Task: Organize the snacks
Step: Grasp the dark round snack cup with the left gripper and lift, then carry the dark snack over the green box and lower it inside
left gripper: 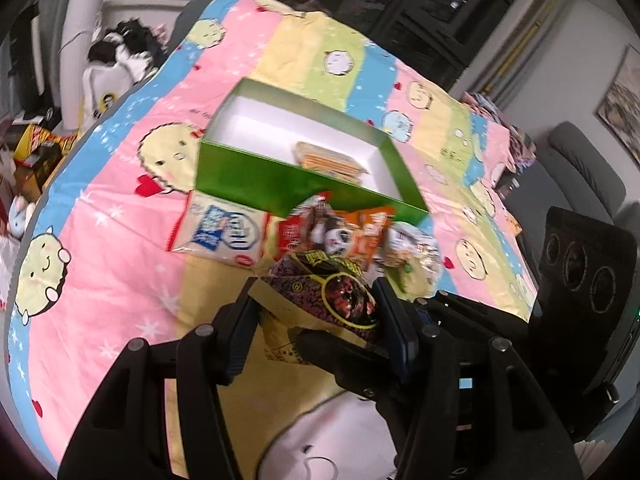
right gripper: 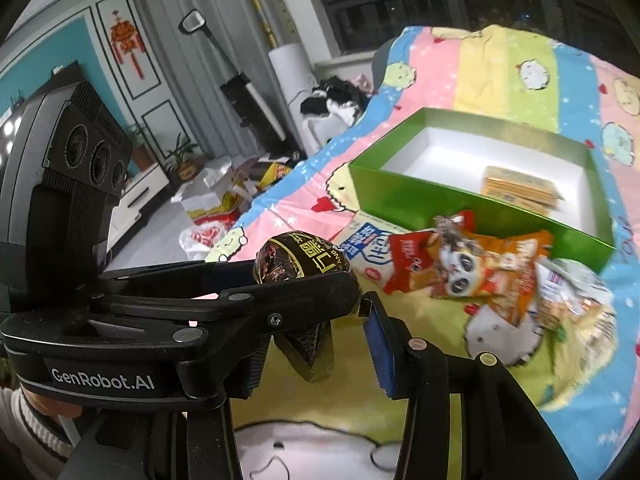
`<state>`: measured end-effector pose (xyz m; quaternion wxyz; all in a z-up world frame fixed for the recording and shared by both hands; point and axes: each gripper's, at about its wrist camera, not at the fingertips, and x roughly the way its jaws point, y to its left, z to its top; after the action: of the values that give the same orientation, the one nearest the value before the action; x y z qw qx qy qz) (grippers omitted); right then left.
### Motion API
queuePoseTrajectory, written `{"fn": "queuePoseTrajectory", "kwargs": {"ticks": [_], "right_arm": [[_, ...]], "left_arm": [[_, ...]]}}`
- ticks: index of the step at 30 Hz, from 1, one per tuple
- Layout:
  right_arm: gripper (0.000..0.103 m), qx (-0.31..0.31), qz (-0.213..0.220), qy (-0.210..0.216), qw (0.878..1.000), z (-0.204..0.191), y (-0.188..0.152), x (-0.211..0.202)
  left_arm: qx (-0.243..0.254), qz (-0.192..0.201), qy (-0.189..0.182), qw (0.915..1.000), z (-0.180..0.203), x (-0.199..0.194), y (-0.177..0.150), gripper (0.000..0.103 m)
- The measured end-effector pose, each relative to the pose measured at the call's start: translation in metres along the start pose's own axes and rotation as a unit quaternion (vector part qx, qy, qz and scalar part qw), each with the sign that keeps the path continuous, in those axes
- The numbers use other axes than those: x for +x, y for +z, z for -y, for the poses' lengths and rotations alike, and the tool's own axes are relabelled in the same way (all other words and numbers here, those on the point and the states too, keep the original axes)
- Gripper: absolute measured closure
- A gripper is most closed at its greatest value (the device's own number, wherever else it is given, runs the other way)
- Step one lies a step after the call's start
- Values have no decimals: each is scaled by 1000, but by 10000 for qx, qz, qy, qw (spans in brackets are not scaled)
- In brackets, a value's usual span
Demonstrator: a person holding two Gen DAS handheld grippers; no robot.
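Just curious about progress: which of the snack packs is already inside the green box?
Only the yellow cracker pack lies inside the green box. The other packets sit outside on the blanket, and the black one is in the tongs.

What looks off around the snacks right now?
The left gripper and right gripper crowd one dark packet: left clamps it, right's open fingers straddle it too. The other packets lie heaped outside the green box, against its near wall.
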<state>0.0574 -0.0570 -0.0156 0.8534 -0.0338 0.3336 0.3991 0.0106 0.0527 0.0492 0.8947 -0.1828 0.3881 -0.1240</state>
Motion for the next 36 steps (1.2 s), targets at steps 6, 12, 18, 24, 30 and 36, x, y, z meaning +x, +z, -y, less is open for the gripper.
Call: {"fn": "queuePoseTrajectory", "kwargs": {"ticks": [6,12,18,24,30,36], "right_arm": [[56,111,179,-135,9997,5,-9,-27],[56,169,384,-250,9988,8,-17,-53],[56,206,662,-301,9971,10,-23,-76],[56,271,886,-335,9951,14,-29,-91],[56,324,1023,-384,9935,17,-33,-103],[56,381,1128,-439,9919,21,-34,-111]], "left_arm": [[294,-67,-80,9995,29,-3,-5,47],[578,-70,-96,9983,57,-8,-10,47],[832,23,-109,9965,81,-15,-12,47],[1065,62,-102,9942,102,-18,-13,47],[1202,76,-132,9926,114,-17,-12,47],[1297,91,-177,9913,123,-15,-11,47]]}}
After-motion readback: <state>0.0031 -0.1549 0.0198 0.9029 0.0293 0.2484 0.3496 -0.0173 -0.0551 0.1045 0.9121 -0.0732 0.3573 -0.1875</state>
